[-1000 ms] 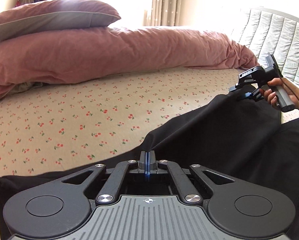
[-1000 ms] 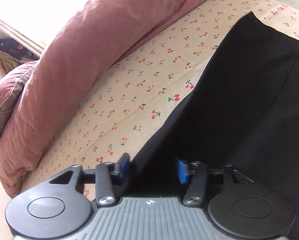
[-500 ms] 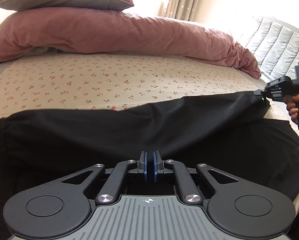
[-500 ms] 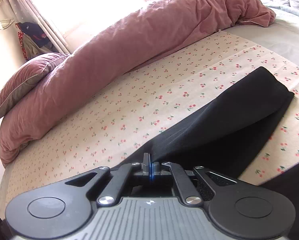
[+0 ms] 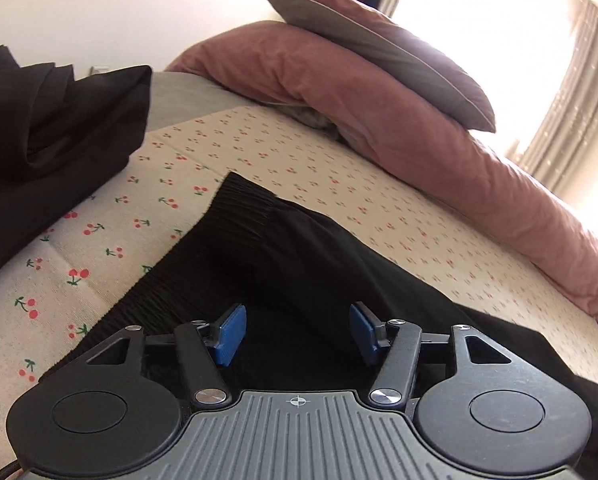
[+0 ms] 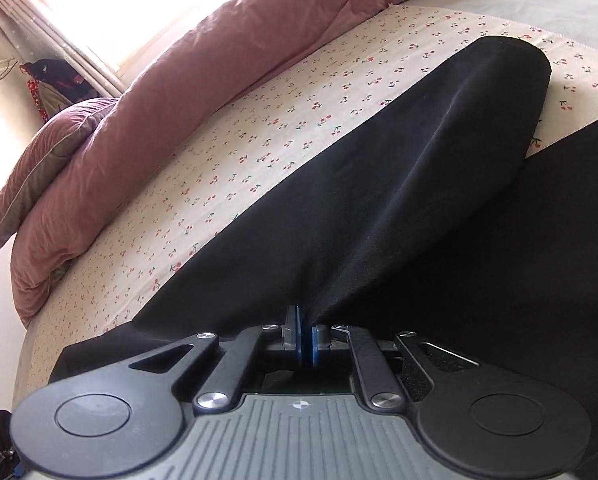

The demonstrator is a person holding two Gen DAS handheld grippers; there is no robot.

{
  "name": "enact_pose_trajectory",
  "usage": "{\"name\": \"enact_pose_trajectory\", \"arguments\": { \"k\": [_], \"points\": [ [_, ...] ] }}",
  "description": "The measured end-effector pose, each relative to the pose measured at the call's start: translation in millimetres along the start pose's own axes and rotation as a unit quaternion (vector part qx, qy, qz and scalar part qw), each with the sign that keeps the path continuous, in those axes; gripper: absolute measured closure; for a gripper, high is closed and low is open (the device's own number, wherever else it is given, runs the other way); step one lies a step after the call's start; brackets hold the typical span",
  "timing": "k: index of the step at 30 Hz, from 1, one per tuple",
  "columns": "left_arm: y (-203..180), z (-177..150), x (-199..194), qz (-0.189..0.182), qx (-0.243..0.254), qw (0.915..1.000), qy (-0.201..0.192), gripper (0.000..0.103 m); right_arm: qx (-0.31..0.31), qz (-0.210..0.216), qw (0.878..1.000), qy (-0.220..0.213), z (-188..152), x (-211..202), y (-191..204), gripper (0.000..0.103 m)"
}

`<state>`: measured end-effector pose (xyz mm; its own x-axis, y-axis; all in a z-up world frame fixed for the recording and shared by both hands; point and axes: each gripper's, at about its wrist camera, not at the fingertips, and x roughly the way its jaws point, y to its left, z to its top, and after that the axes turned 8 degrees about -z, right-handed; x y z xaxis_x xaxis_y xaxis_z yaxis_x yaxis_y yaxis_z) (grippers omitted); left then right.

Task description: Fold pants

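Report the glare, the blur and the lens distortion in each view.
Left wrist view: window blown out white, hanging black cloth smeared at its edges, bed bulging from the fisheye. Right wrist view: window overexposed, black pants mostly featureless dark, sheet's cherry print fairly sharp.

- cherry-print sheet [image 5: 307, 168] covers the bed, cream with little red cherries, a few creases in it
- plain grey sheet [image 5: 183, 96] shows past the cherry one at the head end; same grey at the far edge in the right wrist view
- pink duvet [image 5: 439, 148] is bunched in a long roll along the far side of the bed
- pillow [image 5: 379, 44], pink with a grey face, sits tilted on top of the duvet
- pile of dark clothes [image 5: 47, 128] lies on the sheet at the left, crumpled
- curtains [image 5: 575, 92] hang beside a very bright window [image 6: 111, 12]
- some red and dark stuff [image 6: 47, 80] hangs by the window, too small to make out
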<state>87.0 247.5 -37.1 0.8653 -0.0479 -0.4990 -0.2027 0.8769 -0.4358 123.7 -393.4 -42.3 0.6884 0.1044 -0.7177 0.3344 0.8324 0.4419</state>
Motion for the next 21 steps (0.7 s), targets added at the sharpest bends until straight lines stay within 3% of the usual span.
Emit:
{"name": "enact_pose_trajectory", "arguments": {
  "k": [3,6,9,11,12,13,21],
  "points": [
    [13,4,11,0.034,-0.023,0.9988,-0.027,0.05,0.011,0.011,1.0,-0.006,-1,-4,-4,0.077],
    [22,9,14,0.033,-0.045,0.9975,-0.043,0.051,0.029,0.029,0.999,-0.009,0,-2,-10,0.07],
    [22,12,15,0.033,-0.053,0.9965,-0.056,0.07,0.037,0.037,0.998,-0.023,3,0,-14,0.069],
    [18,12,15,0.037,-0.047,0.9964,-0.059,0.084,0.033,0.031,0.998,-0.037,5,2,-13,0.079],
    [16,12,13,0.038,-0.041,0.9964,-0.064,0.086,0.032,0.022,0.998,-0.044,6,4,-13,0.094],
    [13,12,8,0.038,-0.036,0.9963,-0.069,0.089,0.031,0.017,0.998,-0.049,6,4,-15,0.099],
    [11,28,-51,0.014,-0.046,0.9971,-0.059,0.093,0.002,0.023,0.994,-0.106,11,-37,4,0.101]
  ]
}}
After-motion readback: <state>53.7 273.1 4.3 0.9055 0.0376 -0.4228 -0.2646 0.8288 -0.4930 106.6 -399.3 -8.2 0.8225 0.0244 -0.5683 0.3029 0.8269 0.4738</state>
